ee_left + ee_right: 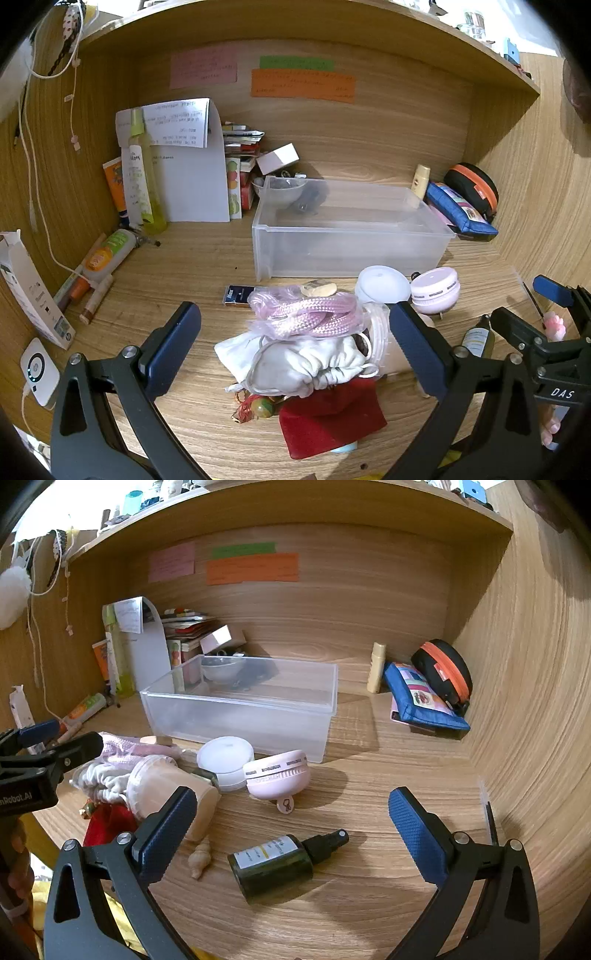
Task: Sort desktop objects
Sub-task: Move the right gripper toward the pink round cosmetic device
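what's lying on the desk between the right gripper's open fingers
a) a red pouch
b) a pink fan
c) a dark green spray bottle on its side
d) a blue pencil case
c: in the right wrist view the dark green spray bottle lies on its side on the desk, in front of the open right gripper, with neither finger touching it.
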`<state>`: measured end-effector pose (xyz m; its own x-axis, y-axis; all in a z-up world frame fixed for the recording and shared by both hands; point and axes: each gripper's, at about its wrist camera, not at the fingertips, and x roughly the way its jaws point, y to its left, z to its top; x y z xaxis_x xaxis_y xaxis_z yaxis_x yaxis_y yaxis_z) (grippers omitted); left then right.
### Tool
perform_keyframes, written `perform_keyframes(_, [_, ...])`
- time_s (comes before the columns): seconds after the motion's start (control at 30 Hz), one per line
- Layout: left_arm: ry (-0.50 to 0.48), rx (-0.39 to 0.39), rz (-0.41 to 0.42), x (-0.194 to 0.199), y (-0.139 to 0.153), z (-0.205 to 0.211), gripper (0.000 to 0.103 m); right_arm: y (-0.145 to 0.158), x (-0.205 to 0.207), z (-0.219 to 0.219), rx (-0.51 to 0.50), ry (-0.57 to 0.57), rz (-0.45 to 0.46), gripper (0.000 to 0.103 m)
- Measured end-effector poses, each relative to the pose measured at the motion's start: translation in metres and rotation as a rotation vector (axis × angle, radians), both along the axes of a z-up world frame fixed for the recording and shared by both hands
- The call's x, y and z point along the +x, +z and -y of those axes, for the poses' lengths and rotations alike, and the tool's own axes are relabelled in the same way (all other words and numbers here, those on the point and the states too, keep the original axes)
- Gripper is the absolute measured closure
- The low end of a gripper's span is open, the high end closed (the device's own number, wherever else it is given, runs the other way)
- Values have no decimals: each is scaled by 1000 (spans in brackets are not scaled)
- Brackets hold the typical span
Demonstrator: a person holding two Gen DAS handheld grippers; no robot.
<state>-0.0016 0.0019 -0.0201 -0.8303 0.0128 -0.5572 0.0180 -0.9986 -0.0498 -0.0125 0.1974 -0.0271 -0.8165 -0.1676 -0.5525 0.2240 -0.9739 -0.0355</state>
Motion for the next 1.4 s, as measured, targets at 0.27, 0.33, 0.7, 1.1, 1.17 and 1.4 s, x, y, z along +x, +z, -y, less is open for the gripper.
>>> perform_keyframes(0.27, [1,1,9,-4,-1,1,0,-1,0,1,-1,2,4,0])
perform_keyframes(0.33, [-2,6,11,-5,-2,2,0,-1,-3,2,1,3,7,0])
perform_keyframes(0.7, [-57,44,90,-28,-4,28,0,-5,-16,-1,16,10,22,0])
perform_keyframes(1.1, [-232,7,256,-81,-5,30,0,-20,-68,-9,-8,60,148,0])
perform_keyframes(1.17, [-278,22,303,-93,-8,26,0,-24,-77,-9,-17,84,181,0])
perform_keyframes(1.4, [-369,55,392,-117,-17,14,0,-32,-102,-8,-17,142,267,1])
